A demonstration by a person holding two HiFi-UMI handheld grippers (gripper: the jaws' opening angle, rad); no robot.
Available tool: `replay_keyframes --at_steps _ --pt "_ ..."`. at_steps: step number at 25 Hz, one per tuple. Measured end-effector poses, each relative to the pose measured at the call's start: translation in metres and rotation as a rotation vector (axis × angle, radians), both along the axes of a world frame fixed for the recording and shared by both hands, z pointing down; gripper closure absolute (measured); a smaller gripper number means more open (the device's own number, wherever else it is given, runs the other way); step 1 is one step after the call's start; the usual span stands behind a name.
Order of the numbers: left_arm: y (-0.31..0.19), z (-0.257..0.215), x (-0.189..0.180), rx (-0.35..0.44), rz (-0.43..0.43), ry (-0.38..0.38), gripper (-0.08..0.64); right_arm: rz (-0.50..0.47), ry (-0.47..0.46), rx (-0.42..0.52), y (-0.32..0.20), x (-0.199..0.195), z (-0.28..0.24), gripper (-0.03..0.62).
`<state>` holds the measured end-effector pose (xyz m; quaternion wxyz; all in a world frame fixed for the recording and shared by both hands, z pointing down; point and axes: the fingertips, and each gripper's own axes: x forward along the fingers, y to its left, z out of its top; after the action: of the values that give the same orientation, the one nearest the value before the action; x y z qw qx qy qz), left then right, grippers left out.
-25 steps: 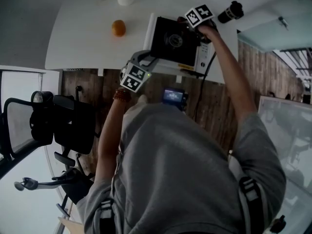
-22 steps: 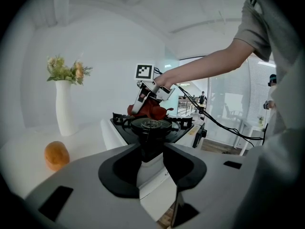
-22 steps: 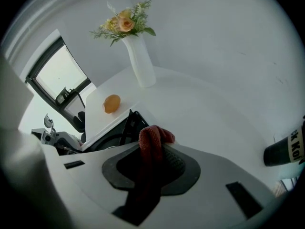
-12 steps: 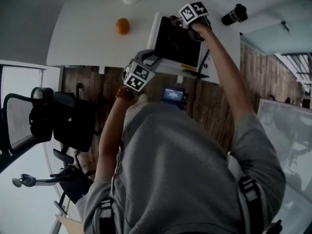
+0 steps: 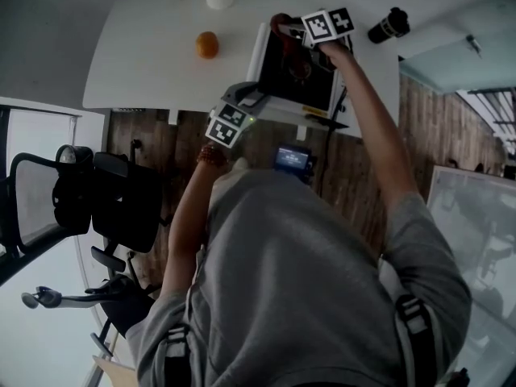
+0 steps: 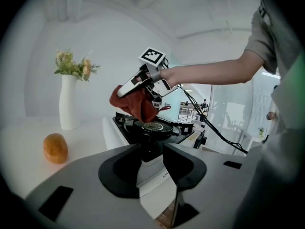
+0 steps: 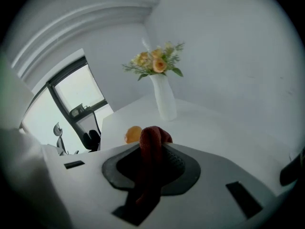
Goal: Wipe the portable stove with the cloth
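The portable stove (image 5: 300, 87), black on top with a white body, stands at the near edge of the white table (image 5: 153, 63). My left gripper (image 5: 251, 97) is at its near left corner. In the left gripper view the stove's white corner (image 6: 151, 173) fills the gap between the jaws of this gripper (image 6: 152, 149), and the pads rest against it. My right gripper (image 5: 289, 29) is shut on the red cloth (image 5: 281, 22). It holds the cloth (image 6: 136, 105) bunched just above the burner (image 6: 151, 127). A fold of the cloth (image 7: 148, 175) is pinched in the right gripper (image 7: 153, 147).
An orange (image 5: 206, 44) lies on the table left of the stove, with a white vase of flowers (image 6: 69, 101) behind it. A black cylinder (image 5: 388, 24) stands at the far right. The stove's cable (image 5: 342, 111) hangs off the table edge. An office chair (image 5: 97, 204) is at my left.
My right gripper has risen off the stove top with the cloth and swung toward the stove's far edge. The left gripper has stayed at the near corner.
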<state>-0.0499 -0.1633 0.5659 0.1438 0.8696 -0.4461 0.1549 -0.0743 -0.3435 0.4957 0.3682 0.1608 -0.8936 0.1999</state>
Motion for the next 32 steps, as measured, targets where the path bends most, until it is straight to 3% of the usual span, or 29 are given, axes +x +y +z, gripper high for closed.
replay_keyframes --at_steps 2,6,11,21,32 --pt "0.001 0.0 -0.001 0.001 -0.006 -0.008 0.397 -0.071 0.054 0.062 0.011 -0.017 0.003 0.502" --pt "0.004 0.002 -0.003 0.02 -0.016 -0.069 0.396 -0.181 0.273 0.197 0.016 -0.026 0.047 0.502" --pt "0.006 0.002 -0.006 0.036 -0.042 -0.066 0.397 -0.245 0.359 0.193 0.029 -0.027 0.07 0.502" --pt "0.004 0.001 -0.008 0.046 -0.053 -0.072 0.397 -0.3 0.365 0.027 0.07 -0.026 0.071 0.505" --pt "0.004 0.002 -0.009 0.046 -0.057 -0.072 0.397 -0.391 0.379 0.002 0.119 -0.025 0.075 0.505"
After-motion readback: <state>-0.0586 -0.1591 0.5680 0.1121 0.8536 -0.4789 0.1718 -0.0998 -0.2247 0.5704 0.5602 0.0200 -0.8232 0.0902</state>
